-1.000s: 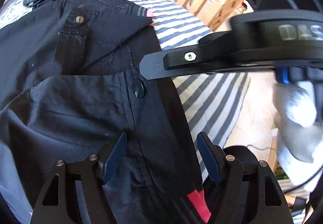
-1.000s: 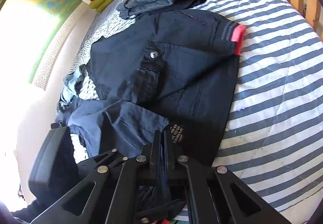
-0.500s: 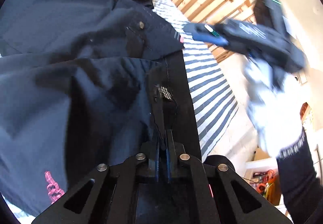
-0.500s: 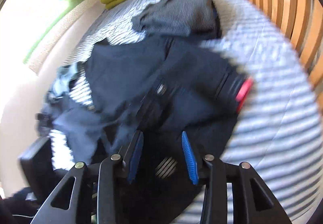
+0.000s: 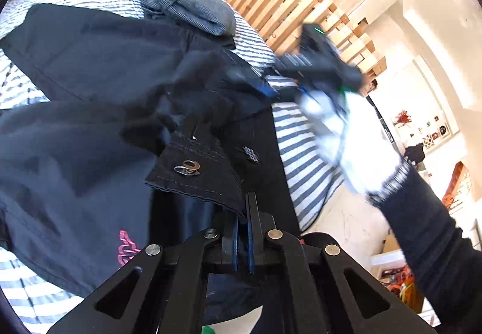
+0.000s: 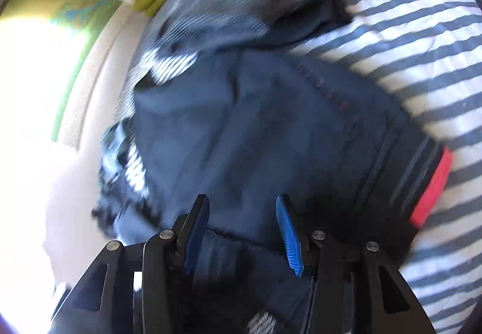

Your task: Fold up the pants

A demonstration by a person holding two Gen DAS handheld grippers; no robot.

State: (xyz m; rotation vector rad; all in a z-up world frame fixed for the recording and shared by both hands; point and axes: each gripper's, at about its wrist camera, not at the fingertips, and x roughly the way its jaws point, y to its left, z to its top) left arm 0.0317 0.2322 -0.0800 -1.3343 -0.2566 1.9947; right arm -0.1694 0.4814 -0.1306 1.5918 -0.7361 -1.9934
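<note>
The waistband of the dark pants (image 5: 192, 180) is pinched in the downward-tilted left gripper (image 5: 243, 213), while the right gripper (image 6: 241, 231), jaws just opened, is held spread above them.

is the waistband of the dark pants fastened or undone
Undone. In the left wrist view the waistband flap is lifted free in the shut left gripper, its metal hook clasp exposed and latched to nothing.

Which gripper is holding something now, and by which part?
The left gripper pinches the dark navy pants at the waistband edge near the metal hook. The right gripper is open and holds nothing.
</note>
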